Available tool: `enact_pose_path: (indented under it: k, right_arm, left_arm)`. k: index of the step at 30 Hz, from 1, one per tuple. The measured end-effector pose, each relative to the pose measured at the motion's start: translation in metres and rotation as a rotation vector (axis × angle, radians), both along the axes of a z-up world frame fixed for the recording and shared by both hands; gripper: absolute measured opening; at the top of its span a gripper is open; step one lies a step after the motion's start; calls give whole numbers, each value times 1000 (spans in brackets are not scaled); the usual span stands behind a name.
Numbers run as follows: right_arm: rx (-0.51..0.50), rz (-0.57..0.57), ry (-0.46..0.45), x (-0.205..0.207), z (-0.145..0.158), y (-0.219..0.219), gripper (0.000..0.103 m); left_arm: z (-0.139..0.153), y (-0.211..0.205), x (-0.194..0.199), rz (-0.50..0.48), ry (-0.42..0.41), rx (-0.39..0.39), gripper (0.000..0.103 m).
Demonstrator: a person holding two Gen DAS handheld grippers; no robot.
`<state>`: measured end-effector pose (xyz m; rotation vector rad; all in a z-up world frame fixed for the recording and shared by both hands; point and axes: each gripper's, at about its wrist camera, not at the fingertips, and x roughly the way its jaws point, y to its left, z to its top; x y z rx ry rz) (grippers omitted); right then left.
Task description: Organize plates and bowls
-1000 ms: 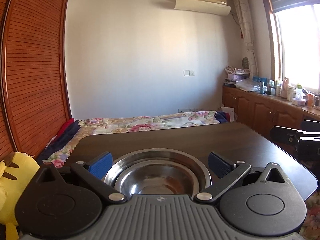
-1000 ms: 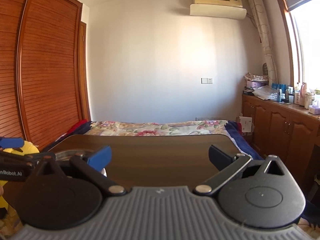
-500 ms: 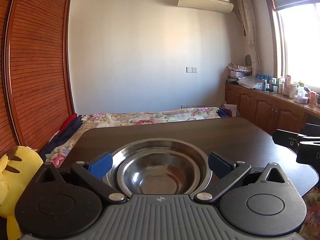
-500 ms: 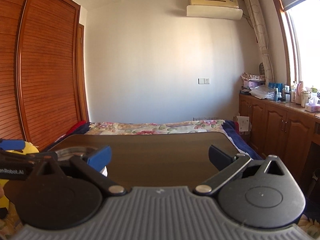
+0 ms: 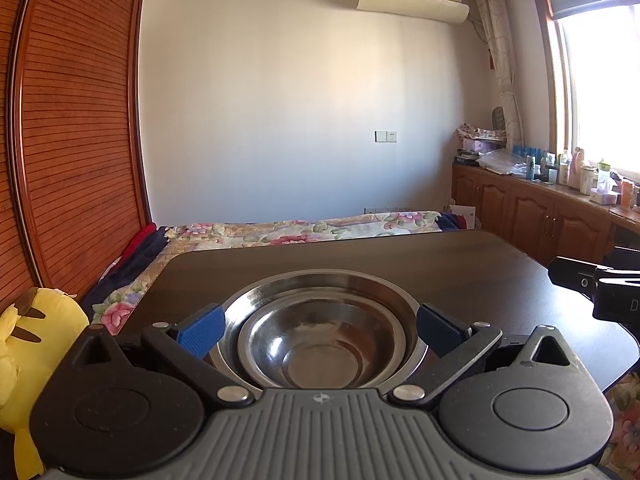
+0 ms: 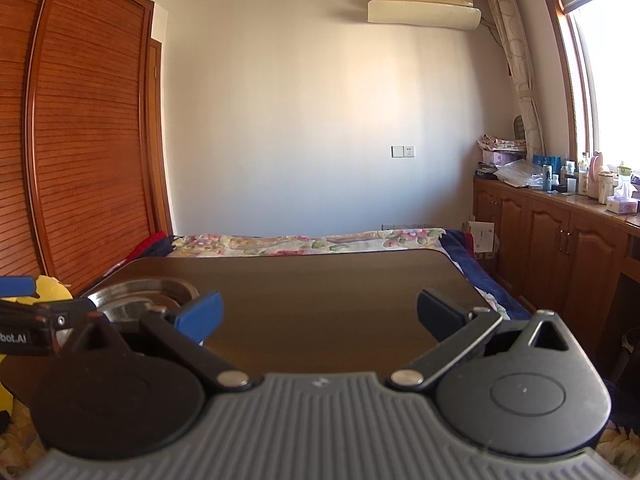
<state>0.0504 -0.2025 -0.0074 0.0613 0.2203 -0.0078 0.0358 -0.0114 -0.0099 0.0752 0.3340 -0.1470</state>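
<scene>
Nested steel bowls (image 5: pixel 320 332) on tabletop (image 5: pixel 440 268): light, rigid, slippery; grip at rim. Left gripper (image 5: pixel 320 330), right gripper (image 6: pixel 320 314): jaws wide, empty.

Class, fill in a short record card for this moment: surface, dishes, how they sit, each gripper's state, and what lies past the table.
surface: dark table
dishes: small steel bowl nested in a larger steel bowl
dish position: near edge, on the left side of the table
left gripper: open, fingers either side of the bowls, not gripping
right gripper: open, over bare table, holding nothing
beyond table: bed with floral quilt
beside table, left: yellow plush toy
</scene>
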Motion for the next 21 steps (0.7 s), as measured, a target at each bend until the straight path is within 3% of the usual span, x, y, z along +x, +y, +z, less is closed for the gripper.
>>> enact_pose_path:
  k: [21]
  right_arm:
    - [13,-2,6,1,1,-4,103]
  left_arm:
    - [-1,1,-1,1,1,-1,103]
